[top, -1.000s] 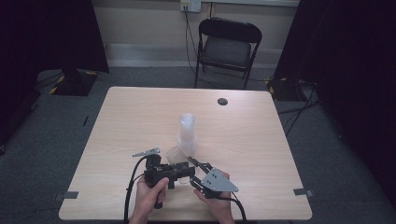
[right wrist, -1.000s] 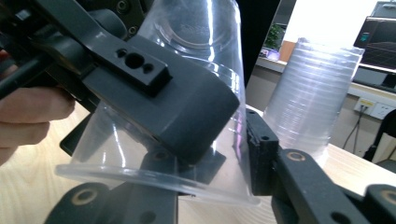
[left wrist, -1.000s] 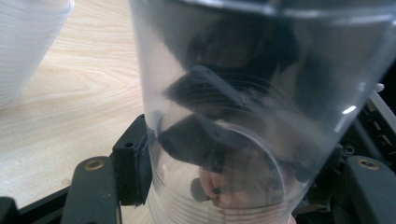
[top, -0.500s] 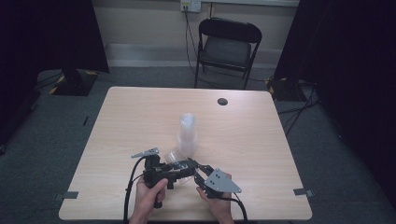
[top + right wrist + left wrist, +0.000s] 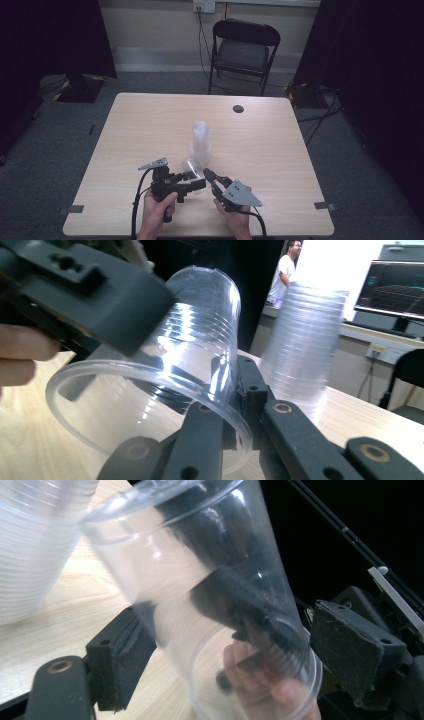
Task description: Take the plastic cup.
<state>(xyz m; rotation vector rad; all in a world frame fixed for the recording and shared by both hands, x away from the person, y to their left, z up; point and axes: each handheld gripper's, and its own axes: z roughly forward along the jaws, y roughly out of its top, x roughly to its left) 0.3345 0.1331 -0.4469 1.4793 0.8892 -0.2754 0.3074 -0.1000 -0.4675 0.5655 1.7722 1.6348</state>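
**1 clear cup held between 2 grippers at the table's near edge**

Nearest the person, at the near edge of the wooden table [image 5: 150, 125], 2 hands hold 2 grippers. The left hand [image 5: 157, 212] carries the left gripper [image 5: 192, 179], which points across toward the right. The right hand [image 5: 235, 220] carries the right gripper [image 5: 211, 176], which points forward and left, a grey 3-cornered plate [image 5: 241, 193] on top.

Between them lies a single clear plastic cup [image 5: 165, 380], tipped on its side. In the left gripper view its 2 black pads sit on either side of the cup's [image 5: 210, 605] wall, squeezing it from outside. In the right gripper view the right gripper's [image 5: 235, 405] jaws pinch the cup's rim, 1 jaw inside the mouth and 1 outside.

Just beyond, a stack of clear cups [image 5: 200, 142] stands upright on the table, near its middle. Farther back a small dark round grommet [image 5: 238, 108] sits in the tabletop near the far edge. Behind the table stands a black folding chair [image 5: 243, 50], with a wall socket [image 5: 203, 6] above it.

No brand, label or writing can be read on anything.
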